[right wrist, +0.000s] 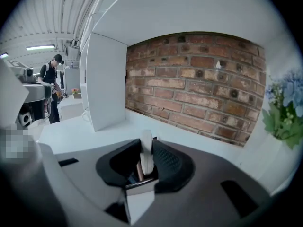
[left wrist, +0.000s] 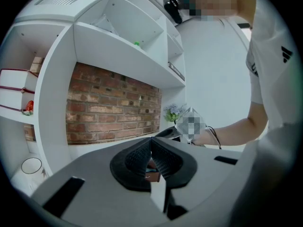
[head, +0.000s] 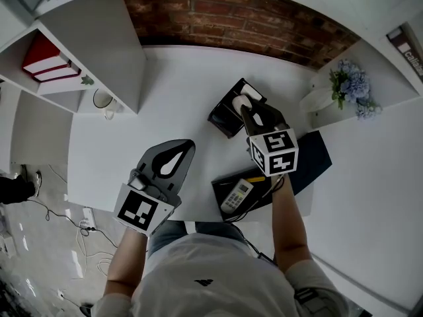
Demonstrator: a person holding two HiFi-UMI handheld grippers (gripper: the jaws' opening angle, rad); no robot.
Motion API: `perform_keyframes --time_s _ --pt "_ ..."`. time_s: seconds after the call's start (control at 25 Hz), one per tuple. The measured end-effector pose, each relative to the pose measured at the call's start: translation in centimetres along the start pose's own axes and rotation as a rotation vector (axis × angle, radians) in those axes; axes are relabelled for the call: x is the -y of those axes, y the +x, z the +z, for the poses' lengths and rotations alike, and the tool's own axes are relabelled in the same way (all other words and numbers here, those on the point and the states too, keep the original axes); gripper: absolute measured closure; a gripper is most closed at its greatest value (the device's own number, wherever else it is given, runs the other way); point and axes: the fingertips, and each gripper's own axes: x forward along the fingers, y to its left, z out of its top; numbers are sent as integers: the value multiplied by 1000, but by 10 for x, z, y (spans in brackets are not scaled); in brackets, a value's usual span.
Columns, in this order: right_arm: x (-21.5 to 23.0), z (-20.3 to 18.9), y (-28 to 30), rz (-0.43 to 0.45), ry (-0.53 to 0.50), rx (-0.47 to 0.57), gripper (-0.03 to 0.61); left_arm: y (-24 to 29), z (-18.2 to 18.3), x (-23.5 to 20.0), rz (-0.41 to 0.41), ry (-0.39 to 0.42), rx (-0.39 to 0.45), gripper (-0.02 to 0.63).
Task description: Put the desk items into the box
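A dark open box point(head: 223, 115) stands in the middle of the white desk point(head: 172, 84). My right gripper point(head: 244, 104) hovers over the box's near right corner, shut on a thin white rounded item point(right wrist: 147, 151) that stands upright between its pads. In the right gripper view, my right gripper point(right wrist: 146, 161) points toward the brick wall. My left gripper point(head: 177, 153) hangs over the desk's front left part, jaws together and empty. In the left gripper view, my left gripper point(left wrist: 151, 149) shows its pads meeting. A calculator point(head: 236, 194) lies on a black pad point(head: 227, 179) near the front edge.
A dark blue notebook point(head: 318, 156) lies to the right of the pad. A white mug point(head: 103, 100) sits at the back left beside a white shelf panel point(head: 109, 51) with red books point(head: 45, 61). Blue flowers point(head: 353, 87) stand at the right. A brick wall point(head: 244, 18) closes the back.
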Motion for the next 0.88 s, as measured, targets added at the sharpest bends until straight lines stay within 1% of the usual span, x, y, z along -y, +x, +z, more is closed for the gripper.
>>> perform_keyframes --time_s 0.28,0.48,0.72,0.88 --pt "0 17 -33 -73 21 52 485 -4 4 10 -83 24 30 602" --pt "-6 26 -61 -154 51 75 485 -13 8 13 -163 27 46 601" --pt "-19 28 -93 -243 92 95 485 -23 10 14 -249 45 45 601" --pt "-28 21 -116 -298 133 107 485 -28 12 25 -319 60 49 601"
